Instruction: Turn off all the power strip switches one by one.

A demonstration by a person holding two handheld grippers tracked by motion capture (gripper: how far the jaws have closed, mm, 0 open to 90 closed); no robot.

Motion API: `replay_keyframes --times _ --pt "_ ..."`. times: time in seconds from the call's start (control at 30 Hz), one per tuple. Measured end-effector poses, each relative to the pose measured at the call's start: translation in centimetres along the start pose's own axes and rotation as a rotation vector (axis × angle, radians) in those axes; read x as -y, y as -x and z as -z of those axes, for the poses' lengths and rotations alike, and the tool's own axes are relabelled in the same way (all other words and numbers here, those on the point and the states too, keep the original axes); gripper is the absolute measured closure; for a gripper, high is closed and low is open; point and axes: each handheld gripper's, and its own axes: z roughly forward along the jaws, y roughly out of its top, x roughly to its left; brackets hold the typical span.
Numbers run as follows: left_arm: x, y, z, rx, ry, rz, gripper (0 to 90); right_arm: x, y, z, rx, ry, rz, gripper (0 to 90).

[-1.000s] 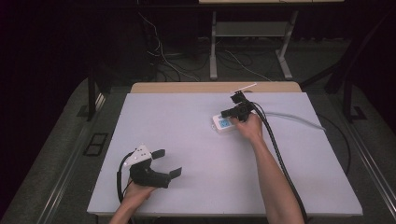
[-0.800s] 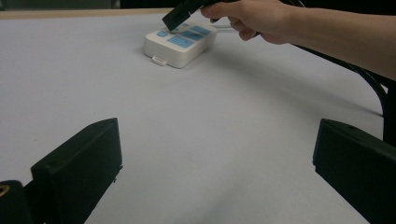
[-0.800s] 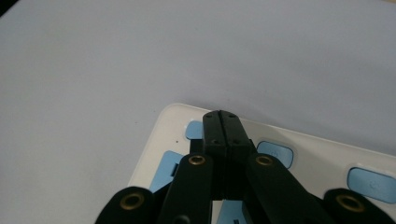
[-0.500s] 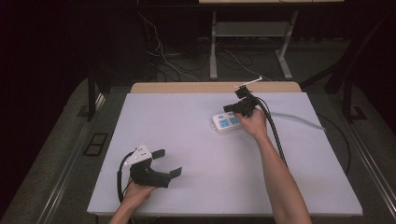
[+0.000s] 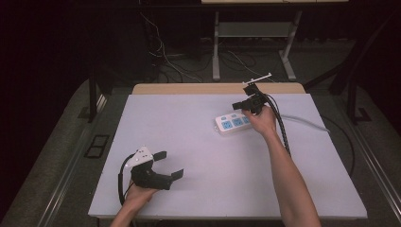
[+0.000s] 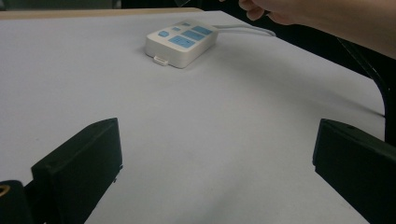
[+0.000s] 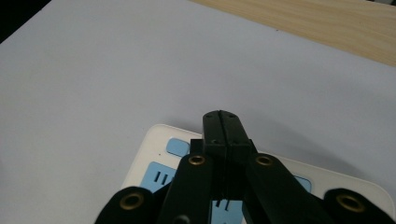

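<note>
From the high view, my left claw (image 5: 166,164) rests low on the pale grey worktop (image 5: 198,142) at about seven o'clock, its two black jaws spread wide apart with nothing between them. My left hand (image 5: 137,195) grips it from beneath. My right claw (image 5: 237,106) hangs at about one o'clock, just over the far right end of a white rectangular plastic power strip with blue socket faces (image 5: 231,124), which lies flat on the worktop near the far edge. My right hand (image 5: 263,119) is beside the strip's right end, and a pale grey cable (image 5: 309,122) runs from there toward three o'clock.

In the left gripper view, my two black jaws stand far apart at the lower corners, empty, above bare worktop (image 6: 196,121). The power strip (image 6: 181,42) lies well ahead at twelve o'clock, and my right hand (image 6: 271,10) is at one o'clock beyond it.

In the right gripper view, my right claw (image 7: 222,125) has its jaws pressed together, tips meeting with nothing held. They point over the power strip (image 7: 159,154), whose blue sockets lie directly beneath them. A strip of light wood (image 7: 327,23) borders the worktop at one o'clock.
</note>
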Motion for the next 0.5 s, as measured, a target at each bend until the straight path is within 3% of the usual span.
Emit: replay_keyframes --times 0.5 --pt "0.0 -0.2 0.1 -0.003 0.006 0.005 0.0 0.8 0.9 -1.7 -0.002 -0.036 -0.021 90.0"
